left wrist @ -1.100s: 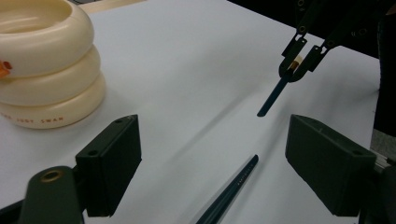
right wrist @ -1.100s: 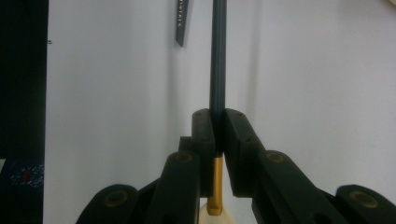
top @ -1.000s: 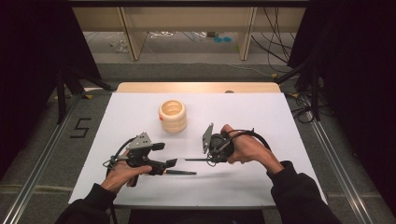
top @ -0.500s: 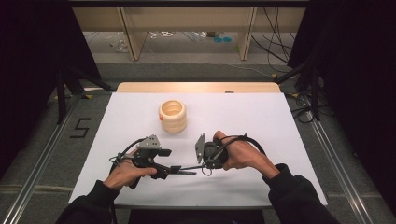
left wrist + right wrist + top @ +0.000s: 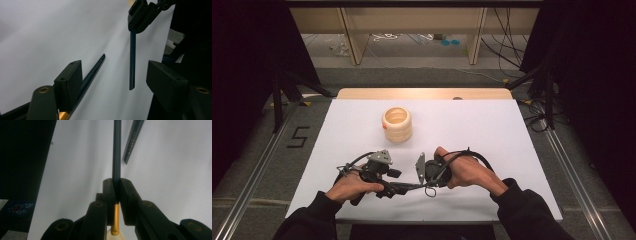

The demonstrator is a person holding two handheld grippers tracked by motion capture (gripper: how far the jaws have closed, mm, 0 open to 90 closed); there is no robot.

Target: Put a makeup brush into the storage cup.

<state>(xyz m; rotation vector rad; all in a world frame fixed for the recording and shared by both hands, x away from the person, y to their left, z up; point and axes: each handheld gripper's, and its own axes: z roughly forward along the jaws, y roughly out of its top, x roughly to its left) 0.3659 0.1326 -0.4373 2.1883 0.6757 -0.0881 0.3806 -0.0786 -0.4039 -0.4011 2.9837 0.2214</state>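
Note:
My right gripper (image 5: 116, 181) is shut on a dark blue pencil (image 5: 116, 150) just above its gold ferrule (image 5: 115, 217). In the left gripper view that pencil (image 5: 132, 62) hangs from the right gripper (image 5: 142, 15), its free end between my left gripper's (image 5: 113, 66) wide jaws. Those jaws have just been closing, and the pads touch nothing on both sides. A second dark blue pencil (image 5: 93, 70) runs along the inner face of one left jaw; I cannot tell if it rests on the table. In the high view both grippers (image 5: 404, 189) (image 5: 427, 181) meet near the front edge.
A pale ribbed wooden cup (image 5: 397, 123) stands upright on the white table sheet (image 5: 492, 130), behind the hands. A wooden strip (image 5: 422, 93) borders the far edge. Metal rails (image 5: 577, 175) run along both sides, and cables lie on the floor beyond.
The right hand has come left and nearer the front edge, bringing its pencil up to the left gripper. The left gripper has hardly shifted.

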